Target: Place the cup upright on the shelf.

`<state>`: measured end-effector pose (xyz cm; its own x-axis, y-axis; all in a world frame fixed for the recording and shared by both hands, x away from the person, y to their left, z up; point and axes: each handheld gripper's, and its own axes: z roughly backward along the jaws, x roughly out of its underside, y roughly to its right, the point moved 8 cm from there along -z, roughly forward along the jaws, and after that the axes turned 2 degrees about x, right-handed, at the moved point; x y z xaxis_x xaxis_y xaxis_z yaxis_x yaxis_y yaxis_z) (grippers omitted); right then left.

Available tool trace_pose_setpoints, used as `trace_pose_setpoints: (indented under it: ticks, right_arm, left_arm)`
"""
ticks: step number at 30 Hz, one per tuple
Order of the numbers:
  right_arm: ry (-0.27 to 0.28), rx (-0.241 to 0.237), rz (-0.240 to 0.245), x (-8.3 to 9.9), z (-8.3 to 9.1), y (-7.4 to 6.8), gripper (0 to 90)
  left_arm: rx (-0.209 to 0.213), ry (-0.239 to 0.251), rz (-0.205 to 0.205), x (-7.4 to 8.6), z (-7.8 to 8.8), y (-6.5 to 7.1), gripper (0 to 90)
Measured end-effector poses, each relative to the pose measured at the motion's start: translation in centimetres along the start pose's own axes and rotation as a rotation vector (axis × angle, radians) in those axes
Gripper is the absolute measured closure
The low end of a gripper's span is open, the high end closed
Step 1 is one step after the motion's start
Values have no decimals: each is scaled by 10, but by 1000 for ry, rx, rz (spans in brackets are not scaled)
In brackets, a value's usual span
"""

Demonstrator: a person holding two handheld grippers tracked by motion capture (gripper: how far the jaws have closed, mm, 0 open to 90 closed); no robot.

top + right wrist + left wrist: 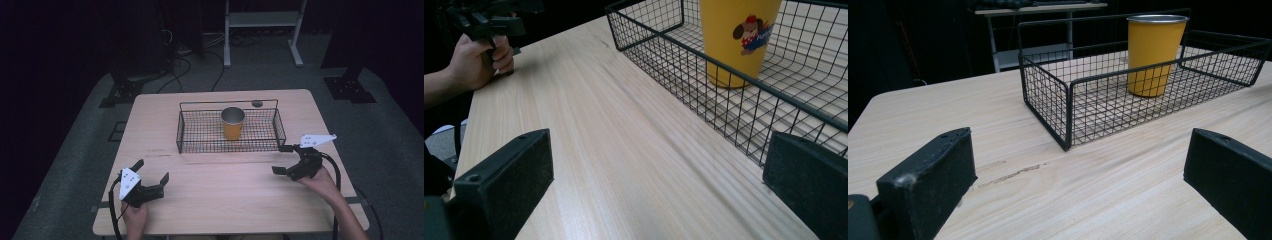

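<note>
The left gripper (151,170) rested wide open and empty near the table's (210,200) front edge. Ahead, between both claws, the yellow cup (233,123) stood upright inside the wire basket (200,136). The right gripper (283,159) gaped beside the basket's corner, probably readying a reach.

From my remote station I log: a pale wooden table (210,200) on grey carpet floor (70,165); a white metal rack (262,20) behind it; black cables (185,65) on the floor; dark curtained surroundings, dim light.
</note>
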<state>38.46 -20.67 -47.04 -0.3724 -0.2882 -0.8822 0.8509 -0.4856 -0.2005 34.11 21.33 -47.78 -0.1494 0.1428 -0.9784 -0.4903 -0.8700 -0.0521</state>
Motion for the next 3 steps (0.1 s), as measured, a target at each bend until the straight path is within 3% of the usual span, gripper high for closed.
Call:
trace_pose_setpoints:
  ticks: [3]
  right_arm:
    - [-1, 6, 2, 4, 0, -2, 0]
  left_arm:
    - [-2, -1, 1, 0, 0, 0, 0]
